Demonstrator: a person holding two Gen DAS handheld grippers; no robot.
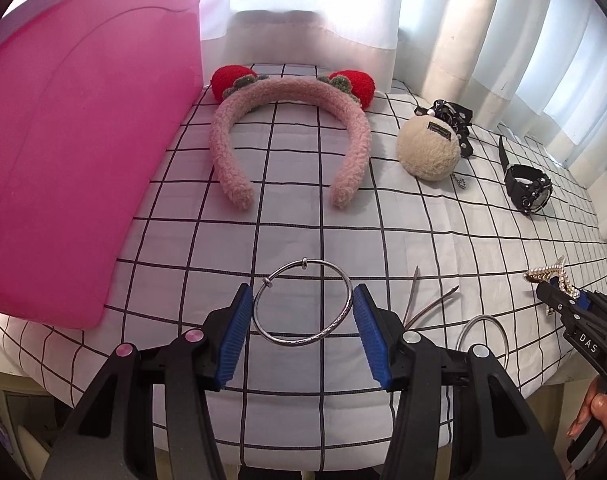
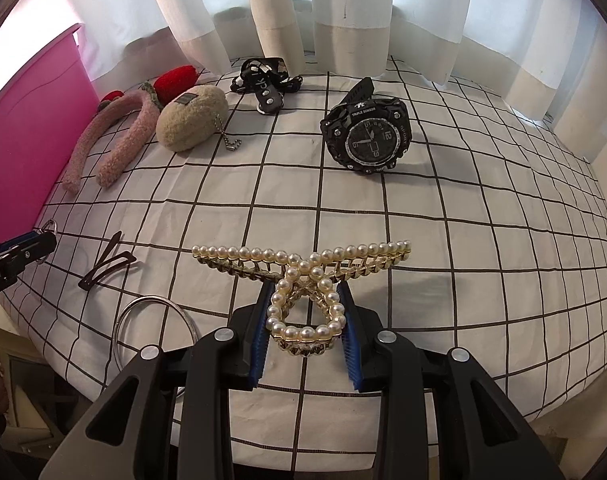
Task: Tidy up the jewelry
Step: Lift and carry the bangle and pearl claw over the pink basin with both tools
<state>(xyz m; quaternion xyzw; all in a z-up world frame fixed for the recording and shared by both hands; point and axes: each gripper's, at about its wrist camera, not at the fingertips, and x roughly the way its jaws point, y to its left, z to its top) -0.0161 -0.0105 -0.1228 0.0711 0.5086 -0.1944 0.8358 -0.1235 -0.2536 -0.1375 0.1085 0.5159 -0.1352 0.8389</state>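
My left gripper [image 1: 301, 312] stands around a thin silver bangle [image 1: 303, 338] on the checked cloth; its blue pads [image 1: 235, 332] touch or nearly touch the ring's sides. My right gripper [image 2: 305, 320] is shut on the loop of a gold pearl hair claw [image 2: 303, 276], which also shows in the left wrist view [image 1: 551, 278]. A second silver bangle [image 2: 155, 320] lies between the two grippers, next to a dark hair clip [image 2: 107, 266].
A pink box [image 1: 71, 152] stands at the left. A pink fuzzy headband with red strawberries [image 1: 287, 120], a cream plush pouch [image 1: 427, 148], a black strap [image 2: 263, 78] and a black watch [image 2: 367, 132] lie further back. Curtains hang behind the table.
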